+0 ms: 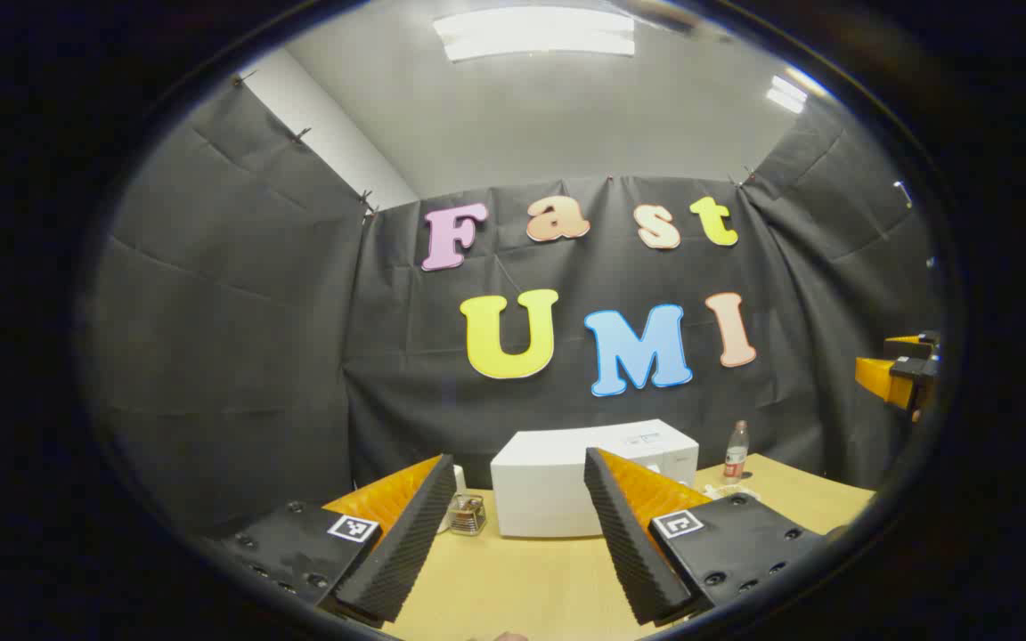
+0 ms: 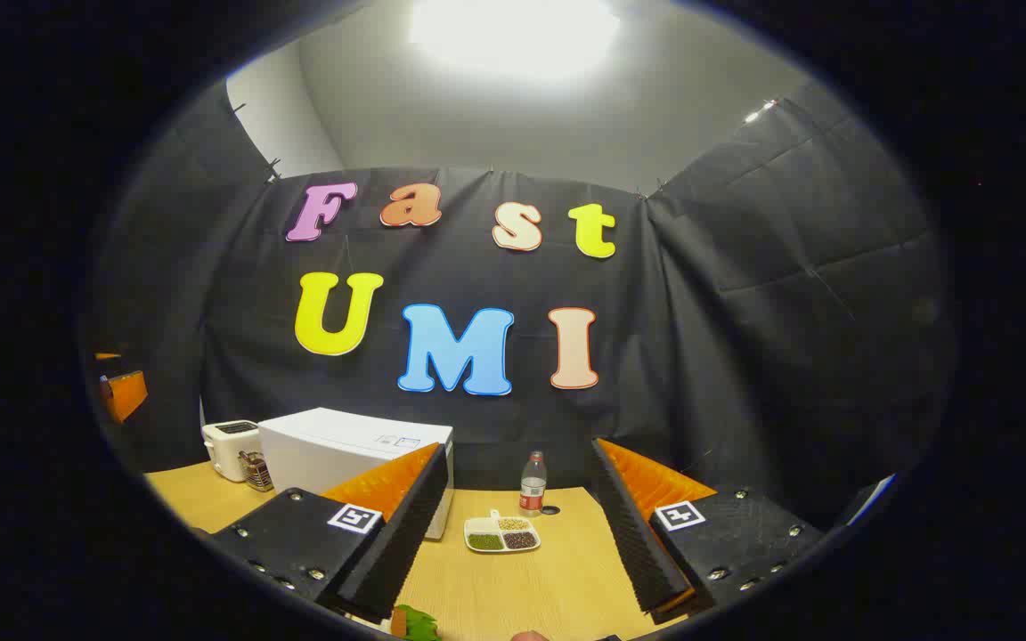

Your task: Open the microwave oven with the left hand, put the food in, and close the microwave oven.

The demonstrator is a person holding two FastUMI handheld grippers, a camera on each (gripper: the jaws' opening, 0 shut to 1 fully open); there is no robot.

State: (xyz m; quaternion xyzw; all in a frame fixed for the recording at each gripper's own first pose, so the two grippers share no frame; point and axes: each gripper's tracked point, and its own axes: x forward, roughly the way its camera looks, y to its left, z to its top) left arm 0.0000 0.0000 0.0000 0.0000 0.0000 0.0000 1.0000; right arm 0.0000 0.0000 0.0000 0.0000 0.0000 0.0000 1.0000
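Sitting shut at the back of the bench (image 2: pixel 513 588), the white microwave oven (image 1: pixel 566 485) is looking rigid and heavy; its door edge seems the likely hold. The compartmented food tray (image 2: pixel 501 534), light and spillable, is lying just beside it. Both the left gripper (image 1: pixel 520 525) and right gripper (image 2: pixel 517 525) are hovering released, empty.

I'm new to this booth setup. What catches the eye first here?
A white microwave oven, door shut, stands at the back of the wooden table. To its right lie a divided food tray and a bottle; a toaster sits on its left.
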